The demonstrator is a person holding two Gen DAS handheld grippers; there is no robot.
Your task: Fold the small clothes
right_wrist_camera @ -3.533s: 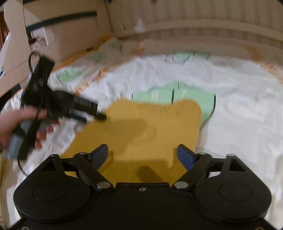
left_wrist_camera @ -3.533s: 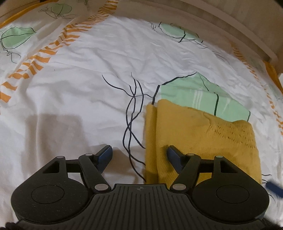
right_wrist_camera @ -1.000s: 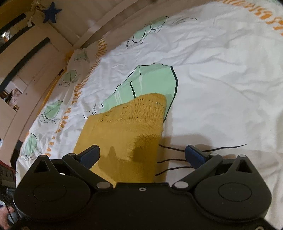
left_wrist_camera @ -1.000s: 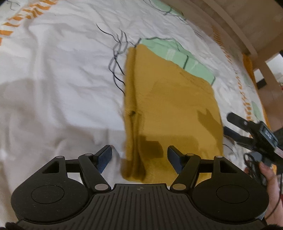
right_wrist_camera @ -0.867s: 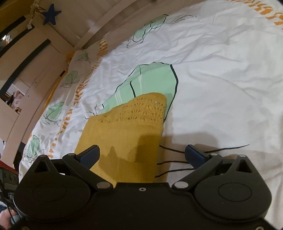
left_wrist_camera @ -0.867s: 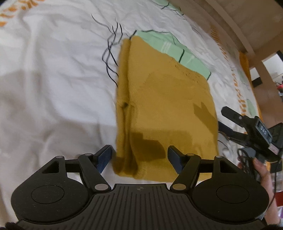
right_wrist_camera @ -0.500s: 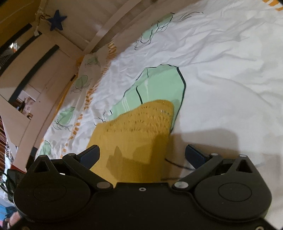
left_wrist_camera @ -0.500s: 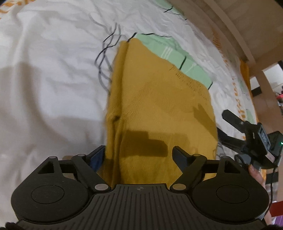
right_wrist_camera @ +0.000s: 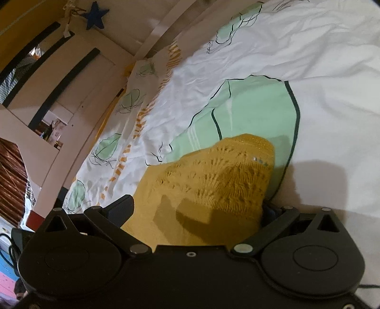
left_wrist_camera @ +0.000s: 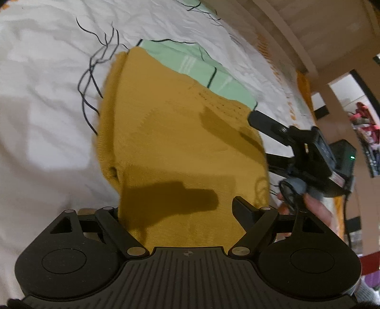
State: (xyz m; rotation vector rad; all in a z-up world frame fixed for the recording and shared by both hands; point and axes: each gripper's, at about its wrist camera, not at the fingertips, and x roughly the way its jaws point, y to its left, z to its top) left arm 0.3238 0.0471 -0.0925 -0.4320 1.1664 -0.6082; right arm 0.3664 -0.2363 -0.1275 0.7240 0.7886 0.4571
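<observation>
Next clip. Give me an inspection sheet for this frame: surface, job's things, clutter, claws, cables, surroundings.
Surface: white bedsheet with green leaf prints, wrinkled.
Job's things: mustard knit garment, partly folded, lying flat.
Clutter: nothing seen on the sheet.
Claws: left claw open, straddling the garment's near edge; right claw open over its lacy end, one finger hidden by the knit.
Cables: black cable hanging from the right claw's handle.
Surroundings: wooden bed frame; blue star on the wall.

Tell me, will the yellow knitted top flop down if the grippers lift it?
Probably. The mustard-yellow knitted top lies limp in folded layers on the bed sheet, so it would likely droop. Its lacy, holey knit looks light and might snag.
</observation>
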